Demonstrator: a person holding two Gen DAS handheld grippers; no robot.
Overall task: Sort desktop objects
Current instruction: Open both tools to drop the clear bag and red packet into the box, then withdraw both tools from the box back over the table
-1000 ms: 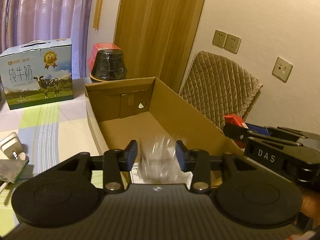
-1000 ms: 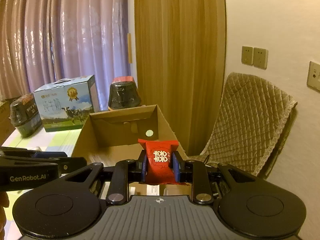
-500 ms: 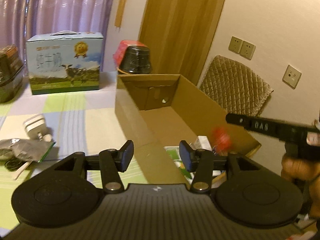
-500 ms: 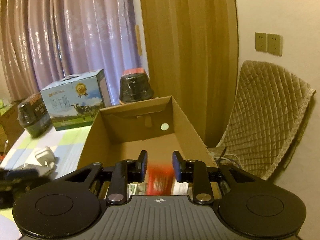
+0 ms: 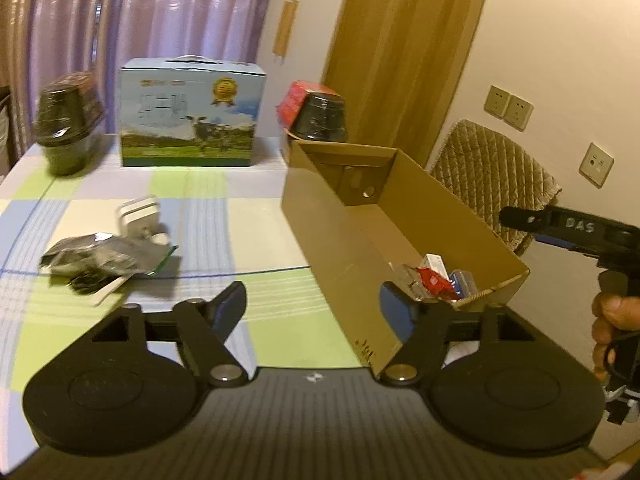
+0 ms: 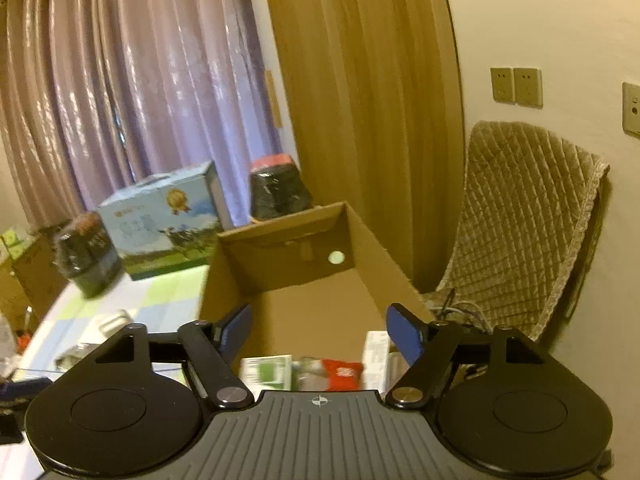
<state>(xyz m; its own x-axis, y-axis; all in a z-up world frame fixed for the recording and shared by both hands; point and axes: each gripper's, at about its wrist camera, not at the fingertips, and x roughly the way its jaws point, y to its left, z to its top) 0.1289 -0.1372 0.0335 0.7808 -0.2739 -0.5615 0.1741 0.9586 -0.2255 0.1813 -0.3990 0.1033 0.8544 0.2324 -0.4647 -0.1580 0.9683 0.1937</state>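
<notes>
Both claws are spread, nothing pinched: left claw (image 5: 312, 308), right claw (image 6: 318, 328). Small red foil packet (image 5: 434, 280) is seen lying inside open brown cardboard box (image 5: 452, 204) at worktop's right edge.

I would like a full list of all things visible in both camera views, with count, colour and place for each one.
cardboard box: 1, brown, open, on the table's right side
red packet: 1, red, inside the box at its near end, among other small packs
milk carton: 1, blue with a cow picture, far side of the table
black tubs: 2, black, wrapped; one behind the box, one at the far left
charger plug: 1, white, on the table left of the box
foil bag: 1, silver-black, in front of the plug
tablecloth: 1, green, white and blue checks
chair cover: 1, beige, quilted, by the wall
wall sockets: 3 plates, beige
curtain: 1, purple
left gripper: 1, black, open, empty
right gripper: 1, black, open, empty
hand: 1, holding the right gripper's handle
</notes>
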